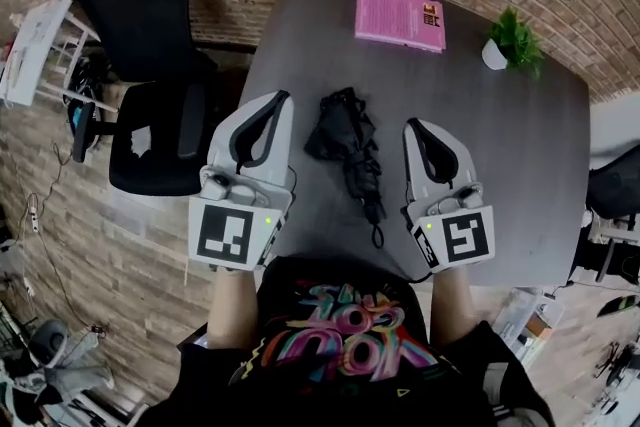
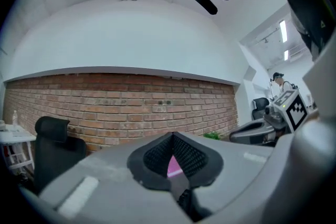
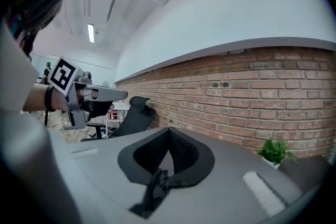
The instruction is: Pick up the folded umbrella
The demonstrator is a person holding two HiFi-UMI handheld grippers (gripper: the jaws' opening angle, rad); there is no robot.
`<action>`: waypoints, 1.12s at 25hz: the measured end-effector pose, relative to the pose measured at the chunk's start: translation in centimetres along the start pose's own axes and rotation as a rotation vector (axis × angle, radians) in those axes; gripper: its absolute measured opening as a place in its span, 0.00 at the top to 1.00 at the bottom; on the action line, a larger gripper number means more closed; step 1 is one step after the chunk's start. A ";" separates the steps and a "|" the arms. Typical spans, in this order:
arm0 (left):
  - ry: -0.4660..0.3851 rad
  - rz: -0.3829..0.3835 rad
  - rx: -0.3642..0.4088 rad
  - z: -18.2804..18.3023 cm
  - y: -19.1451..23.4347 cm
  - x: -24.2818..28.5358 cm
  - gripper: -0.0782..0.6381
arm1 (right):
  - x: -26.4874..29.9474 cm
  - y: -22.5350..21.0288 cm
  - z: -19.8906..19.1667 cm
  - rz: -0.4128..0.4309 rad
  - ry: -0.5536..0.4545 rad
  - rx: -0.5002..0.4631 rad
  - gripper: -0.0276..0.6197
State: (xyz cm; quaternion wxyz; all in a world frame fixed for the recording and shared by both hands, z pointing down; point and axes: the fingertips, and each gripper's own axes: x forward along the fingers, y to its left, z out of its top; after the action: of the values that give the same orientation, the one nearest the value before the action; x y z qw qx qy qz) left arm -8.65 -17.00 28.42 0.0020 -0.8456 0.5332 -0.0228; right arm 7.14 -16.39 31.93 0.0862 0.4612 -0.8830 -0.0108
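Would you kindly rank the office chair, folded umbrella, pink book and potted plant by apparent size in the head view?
Largest: office chair.
Next: folded umbrella and pink book look alike, the umbrella longer, the book broader; left unranked.
Smallest: potted plant.

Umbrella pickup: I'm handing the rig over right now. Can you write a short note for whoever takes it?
Left gripper: shut, empty, left of the umbrella, not touching it.
Right gripper: shut, empty, right of the umbrella, also apart from it.
Things: umbrella is folded and lies on the table between the grippers, strap end toward the person. Pink book and plant sit at the far edge.
Done: nothing; umbrella not yet gripped.
Left: open a gripper, close on the umbrella, lift.
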 end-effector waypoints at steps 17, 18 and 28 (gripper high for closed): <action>0.008 -0.134 -0.020 -0.9 -1.2 2.3 0.89 | -0.6 -0.1 -1.4 -0.096 0.046 0.019 0.96; 0.010 -0.136 -0.022 -1.0 -1.3 2.3 0.89 | -0.5 0.0 -1.6 -0.096 0.052 0.019 0.96; 0.039 -0.137 -0.041 -2.6 -1.3 2.0 0.89 | 0.8 1.9 -5.8 -0.016 0.169 0.005 0.83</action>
State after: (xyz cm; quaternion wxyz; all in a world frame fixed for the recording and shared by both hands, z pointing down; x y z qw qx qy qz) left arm -6.68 -18.17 31.13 -0.0272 -0.8795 0.4744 -0.0285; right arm 6.03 -15.61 37.98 0.1593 0.4679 -0.8688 0.0297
